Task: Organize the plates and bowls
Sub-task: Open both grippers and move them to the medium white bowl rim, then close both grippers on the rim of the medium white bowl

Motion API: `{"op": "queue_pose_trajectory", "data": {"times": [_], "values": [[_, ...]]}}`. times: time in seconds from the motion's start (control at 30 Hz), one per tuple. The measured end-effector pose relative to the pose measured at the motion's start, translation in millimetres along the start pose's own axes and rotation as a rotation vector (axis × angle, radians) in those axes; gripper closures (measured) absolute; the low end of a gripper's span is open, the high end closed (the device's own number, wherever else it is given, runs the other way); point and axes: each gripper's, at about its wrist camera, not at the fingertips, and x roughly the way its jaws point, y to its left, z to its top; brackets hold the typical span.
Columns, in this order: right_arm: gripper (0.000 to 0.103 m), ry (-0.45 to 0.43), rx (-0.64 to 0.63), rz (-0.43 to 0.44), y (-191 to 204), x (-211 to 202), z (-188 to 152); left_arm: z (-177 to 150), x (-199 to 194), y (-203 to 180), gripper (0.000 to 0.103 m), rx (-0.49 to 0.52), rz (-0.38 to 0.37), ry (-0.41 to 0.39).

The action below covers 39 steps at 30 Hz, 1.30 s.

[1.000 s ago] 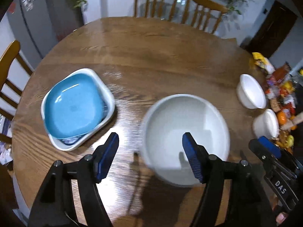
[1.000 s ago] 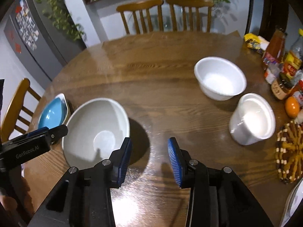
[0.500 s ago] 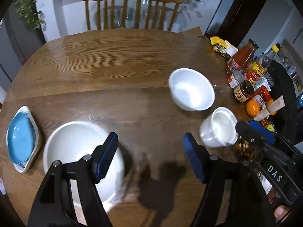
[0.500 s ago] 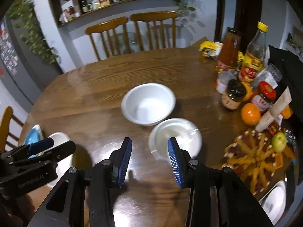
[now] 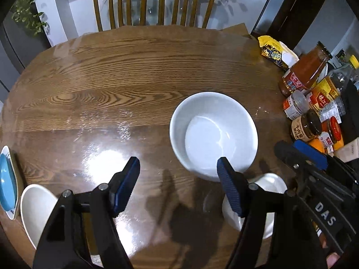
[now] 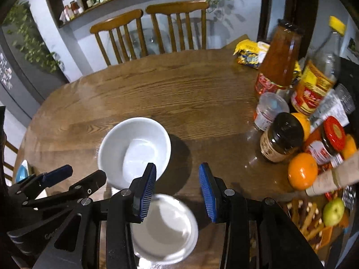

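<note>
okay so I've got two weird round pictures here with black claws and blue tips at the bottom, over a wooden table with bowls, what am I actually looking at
Those claws are hand-held grippers, one in each of a person's hands, each carrying a wide-angle camera that looks along its two fingers. One picture comes from the left gripper, the other from the right gripper. Both are open and hold nothing.

On the round wooden table stand a white bowl in the middle, a smaller white bowl closer in and a third white bowl to the left, beside a blue plate stacked on a white one. Jars, bottles and fruit crowd the table's right side.
</note>
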Motion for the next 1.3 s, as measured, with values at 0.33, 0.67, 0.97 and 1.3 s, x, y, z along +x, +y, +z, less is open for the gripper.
{"op": "queue_pose_trajectory", "data": {"times": [0.33, 0.67, 0.97, 1.3], "values": [[0.063, 0.051, -0.001, 0.023, -6.2, 32.5, 15.5, 10.2, 24.7, -3.8, 0.033, -0.011, 0.04, 0.016], [0.063, 0.085, -0.002, 0.033, -8.6, 48.2, 19.0, 14.0, 39.8, -3.3, 0.033, 0.002, 0.045, 0.041], [0.063, 0.103, -0.01, 0.033, -8.7, 53.8, 19.2, 15.5, 47.9, -1.1, 0.034, 0.005, 0.041, 0.061], [0.063, 0.124, -0.012, 0.045, -6.7, 60.0, 17.9, 15.9, 54.5, -6.3, 0.058, 0.013, 0.02, 0.088]]}}
